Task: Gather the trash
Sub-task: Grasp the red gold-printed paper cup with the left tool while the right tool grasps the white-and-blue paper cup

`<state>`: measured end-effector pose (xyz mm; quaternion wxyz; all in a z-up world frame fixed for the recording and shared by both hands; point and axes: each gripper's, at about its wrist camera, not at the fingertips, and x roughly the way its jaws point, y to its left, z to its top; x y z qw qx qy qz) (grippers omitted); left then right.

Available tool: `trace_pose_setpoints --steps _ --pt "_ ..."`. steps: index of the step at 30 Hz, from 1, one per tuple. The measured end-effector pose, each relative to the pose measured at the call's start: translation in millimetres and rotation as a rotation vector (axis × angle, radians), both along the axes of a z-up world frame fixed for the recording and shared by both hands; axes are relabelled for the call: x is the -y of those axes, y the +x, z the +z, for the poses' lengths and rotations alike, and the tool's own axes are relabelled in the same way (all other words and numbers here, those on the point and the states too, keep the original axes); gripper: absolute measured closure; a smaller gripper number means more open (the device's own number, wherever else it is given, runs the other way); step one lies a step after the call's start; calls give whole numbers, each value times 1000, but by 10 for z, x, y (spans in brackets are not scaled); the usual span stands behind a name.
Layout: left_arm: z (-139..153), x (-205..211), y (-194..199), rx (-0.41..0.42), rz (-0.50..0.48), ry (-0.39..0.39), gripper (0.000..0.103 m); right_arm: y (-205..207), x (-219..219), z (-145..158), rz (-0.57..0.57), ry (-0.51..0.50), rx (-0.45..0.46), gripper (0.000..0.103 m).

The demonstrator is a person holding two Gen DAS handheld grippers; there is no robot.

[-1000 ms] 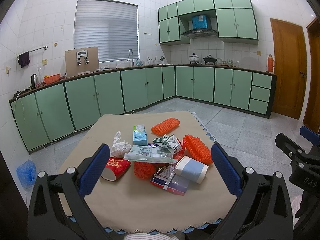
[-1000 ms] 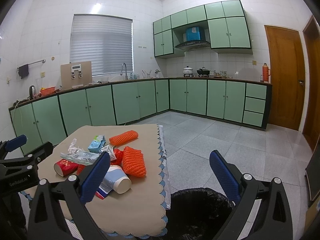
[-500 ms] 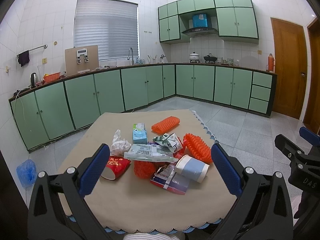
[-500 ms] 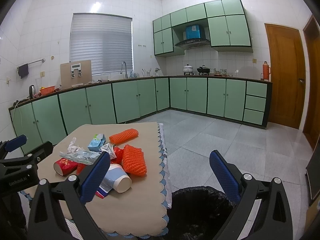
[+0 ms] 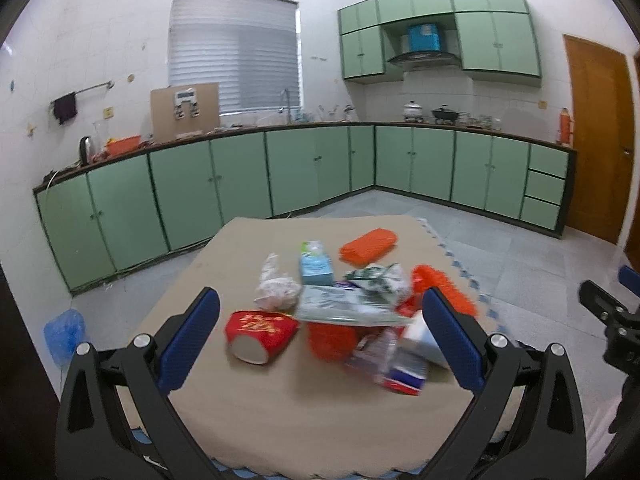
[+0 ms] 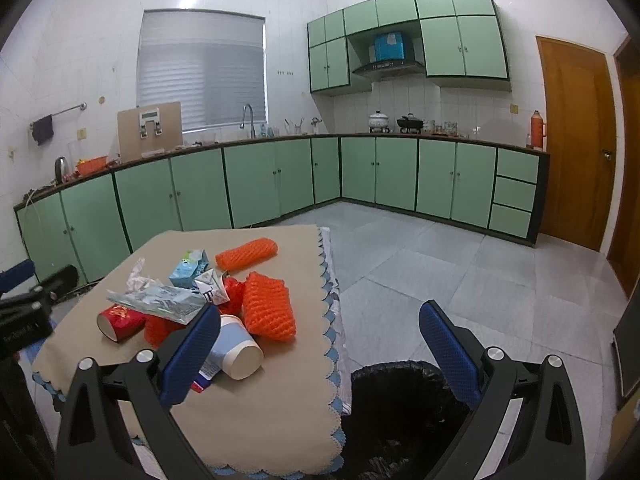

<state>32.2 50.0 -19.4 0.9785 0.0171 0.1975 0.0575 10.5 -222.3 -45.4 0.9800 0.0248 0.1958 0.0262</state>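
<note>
A heap of trash lies on the beige table (image 5: 304, 412): a red paper cup (image 5: 259, 332) on its side, a white-blue paper cup (image 6: 236, 352), crumpled white tissue (image 5: 276, 286), a blue carton (image 5: 316, 266), a flat plastic wrapper (image 5: 344, 306) and orange foam nets (image 6: 269, 306). My left gripper (image 5: 320, 338) is open and empty, above the table just short of the heap. My right gripper (image 6: 320, 354) is open and empty, over the table's right edge and the black-lined trash bin (image 6: 404, 404).
Green cabinets (image 6: 248, 184) and a counter line the far walls. A brown door (image 6: 576, 140) is at the right. Grey tiled floor (image 6: 440, 272) lies right of the table. A blue bag (image 5: 64, 336) sits on the floor left of the table.
The left gripper has moved forward and down towards the heap, which now looks larger and blurred. The right gripper has barely moved. Both stay open.
</note>
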Motion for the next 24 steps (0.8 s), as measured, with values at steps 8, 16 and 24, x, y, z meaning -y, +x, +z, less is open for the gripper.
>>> trace_pose_setpoints --steps 8,16,24 --pt "-250 -256 263 -55 28 1 5 407 -152 -220 8 -22 -23 6" --pt "-447 -364 536 -101 43 -14 5 729 -368 -399 88 -46 -48 6" --pt "-656 -554 592 -130 87 1 5 877 -646 -778 239 -45 -118 6"
